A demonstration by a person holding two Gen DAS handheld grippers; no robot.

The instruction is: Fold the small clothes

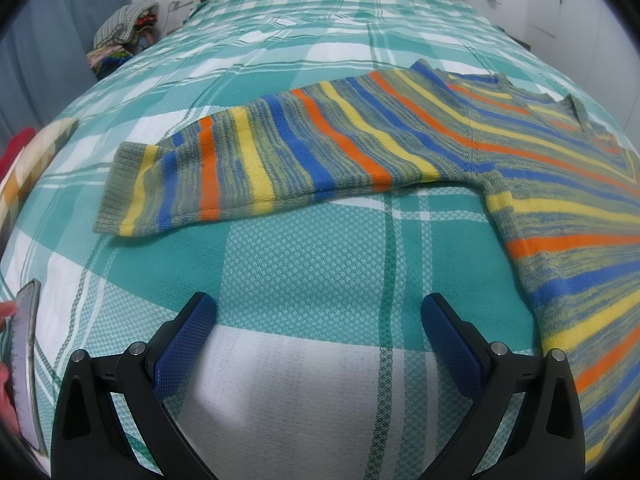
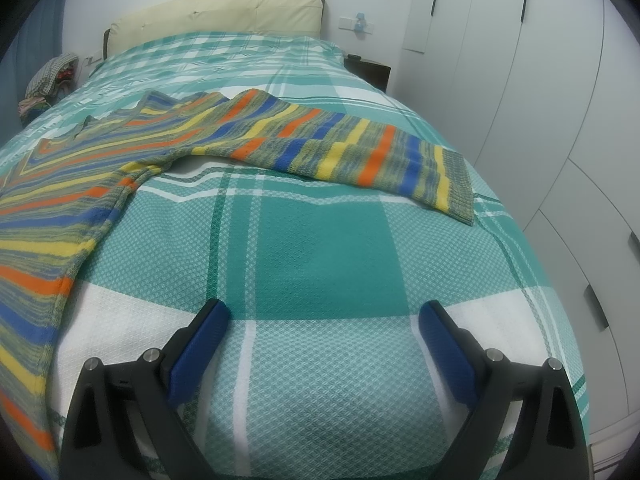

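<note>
A striped knit sweater (image 1: pixel 520 168) in blue, orange, yellow and grey-green lies flat on the bed with both sleeves spread out. Its left sleeve (image 1: pixel 248 164) stretches leftward ahead of my left gripper (image 1: pixel 320 312), which hangs open over bare bedspread below the sleeve. In the right wrist view the sweater body (image 2: pixel 60 208) fills the left side and the right sleeve (image 2: pixel 360 152) runs rightward to its cuff (image 2: pixel 460 184). My right gripper (image 2: pixel 324 316) is open above the bedspread, short of that sleeve, holding nothing.
The teal and white checked bedspread (image 1: pixel 312 248) covers the bed, with a cream headboard (image 2: pixel 224 12) at the far end. A pile of clothes (image 1: pixel 124 32) sits left of the bed. A phone (image 1: pixel 26 364) in a person's hand shows at the left edge. White wardrobes (image 2: pixel 560 120) stand on the right.
</note>
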